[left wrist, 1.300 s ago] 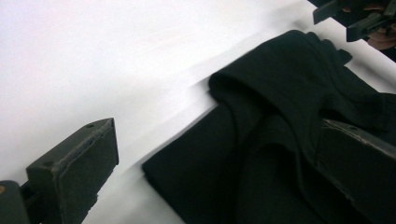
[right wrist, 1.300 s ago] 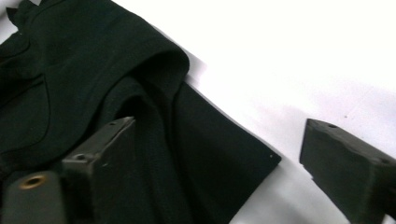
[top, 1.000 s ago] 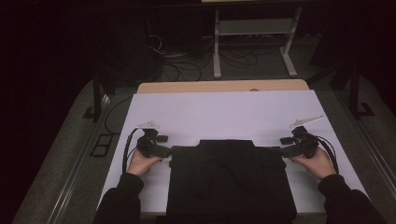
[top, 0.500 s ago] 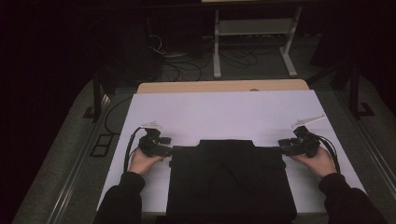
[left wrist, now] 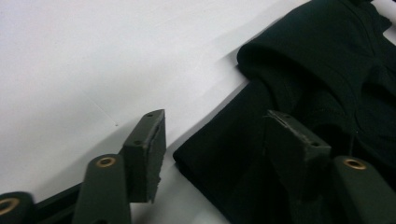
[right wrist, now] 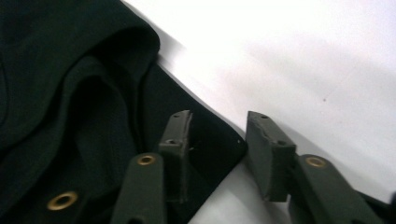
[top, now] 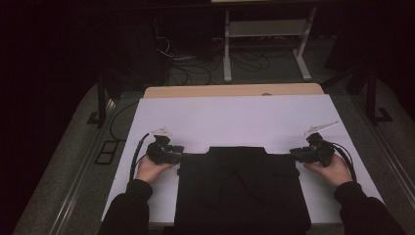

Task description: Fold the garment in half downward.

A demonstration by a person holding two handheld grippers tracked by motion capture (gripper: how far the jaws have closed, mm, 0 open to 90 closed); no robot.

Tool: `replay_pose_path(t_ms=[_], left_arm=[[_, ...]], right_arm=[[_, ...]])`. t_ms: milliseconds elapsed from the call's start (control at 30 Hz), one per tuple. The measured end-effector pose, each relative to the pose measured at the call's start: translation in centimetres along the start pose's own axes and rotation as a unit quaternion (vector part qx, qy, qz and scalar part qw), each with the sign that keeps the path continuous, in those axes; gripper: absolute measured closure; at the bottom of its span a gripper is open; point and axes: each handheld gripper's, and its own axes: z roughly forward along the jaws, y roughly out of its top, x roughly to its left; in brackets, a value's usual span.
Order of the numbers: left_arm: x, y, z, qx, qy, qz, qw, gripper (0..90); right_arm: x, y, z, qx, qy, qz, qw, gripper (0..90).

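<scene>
Two hand-held grippers work at the far corners of a folded black fabric garment [top: 242, 191], which lies flat on the near middle of the white-covered table [top: 235, 117]. The left gripper [left wrist: 212, 135] straddles the garment's far left corner; its jaws have just been closing, the cloth sits between them, the pads not yet pressing. The right gripper [right wrist: 217, 140] straddles the far right corner likewise, jaws just closing, cloth between, unclamped. Beyond the garment, the table's bare wooden edge [top: 235, 90] shows.
</scene>
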Motion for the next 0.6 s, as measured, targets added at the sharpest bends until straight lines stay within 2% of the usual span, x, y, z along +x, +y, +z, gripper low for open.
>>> replay_pose_path(t_ms=[300,367,533,600], left_arm=[[-0.14,0.01,0.35,0.017,0.015,0.000,0.9997,50.4],[-0.25,0.09,0.43,0.024,0.030,-0.002,0.9993,56.4],[-0.28,0.16,0.39,0.031,0.042,-0.007,0.9986,69.2],[-0.36,0.18,0.38,0.038,0.046,0.001,0.9982,76.3]], right_arm=[[0.02,-0.08,-0.13,0.003,0.003,0.006,1.0000,80.1],[0.03,-0.08,-0.08,0.003,0.000,0.007,1.0000,83.4],[0.13,-0.04,-0.04,0.006,0.001,0.002,1.0000,85.6],[0.13,-0.03,-0.05,0.006,0.001,0.002,1.0000,85.8]])
